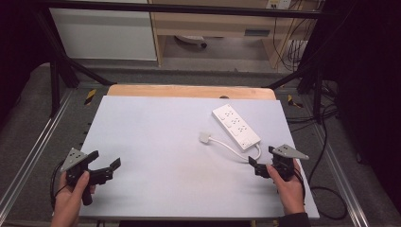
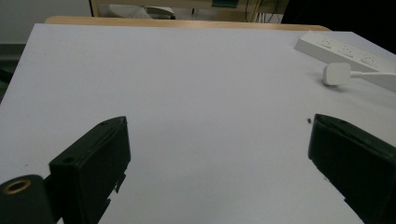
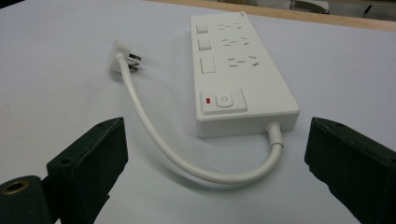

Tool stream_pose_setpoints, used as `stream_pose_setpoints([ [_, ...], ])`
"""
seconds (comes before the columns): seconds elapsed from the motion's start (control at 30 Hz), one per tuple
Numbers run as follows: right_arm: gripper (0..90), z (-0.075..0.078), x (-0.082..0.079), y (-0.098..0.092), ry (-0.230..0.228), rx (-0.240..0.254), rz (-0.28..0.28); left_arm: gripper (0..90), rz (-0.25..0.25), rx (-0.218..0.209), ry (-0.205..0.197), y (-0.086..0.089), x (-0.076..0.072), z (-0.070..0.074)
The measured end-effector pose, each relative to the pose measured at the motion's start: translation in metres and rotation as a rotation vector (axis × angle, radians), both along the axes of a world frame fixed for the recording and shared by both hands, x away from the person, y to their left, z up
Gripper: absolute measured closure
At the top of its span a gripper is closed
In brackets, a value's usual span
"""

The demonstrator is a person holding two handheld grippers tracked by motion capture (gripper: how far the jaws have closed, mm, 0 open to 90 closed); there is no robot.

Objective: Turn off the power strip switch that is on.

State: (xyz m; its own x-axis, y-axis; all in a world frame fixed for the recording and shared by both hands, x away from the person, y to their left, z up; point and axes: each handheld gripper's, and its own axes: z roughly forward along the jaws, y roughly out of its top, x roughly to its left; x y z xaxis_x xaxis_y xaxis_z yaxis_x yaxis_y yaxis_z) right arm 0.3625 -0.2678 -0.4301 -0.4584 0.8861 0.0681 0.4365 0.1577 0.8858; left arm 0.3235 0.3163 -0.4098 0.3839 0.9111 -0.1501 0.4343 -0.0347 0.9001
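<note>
A white power strip [image 1: 235,125] lies on the right half of the white table [image 1: 156,142], angled toward the far left. Its short white cable [image 1: 235,150] loops from the near end round to a white plug [image 1: 204,138] lying on the table to the strip's left. My right gripper [image 1: 262,156] is open just short of the strip's near end, nothing between its jaws. In the right gripper view the power strip [image 3: 238,70], its cable [image 3: 154,135] and the plug [image 3: 120,56] lie ahead of the open gripper [image 3: 215,156]. My left gripper [image 1: 105,159] is open at the near left, holding nothing.
In the left gripper view the power strip [image 2: 345,49] and plug [image 2: 336,73] sit far off at the upper right, beyond the open gripper [image 2: 217,140]. A wooden edge [image 1: 189,91] borders the table's far side. Black frame posts and floor cables [image 1: 326,189] surround the table.
</note>
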Motion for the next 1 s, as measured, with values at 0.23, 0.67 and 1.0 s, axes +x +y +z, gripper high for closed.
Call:
stream_pose_setpoints([
  [0.23,6.0,0.007,0.000,0.001,-0.026,0.001,0.003,5.5,-0.008,0.008,0.003,-0.001,0.000,-0.001],
  [0.67,4.2,0.017,0.003,0.009,-0.060,0.019,0.024,5.6,-0.022,0.003,0.024,-0.003,-0.003,-0.003],
  [1.0,4.0,0.022,0.009,0.029,-0.027,0.014,0.052,5.6,-0.006,-0.011,0.046,-0.003,0.000,-0.005],
])
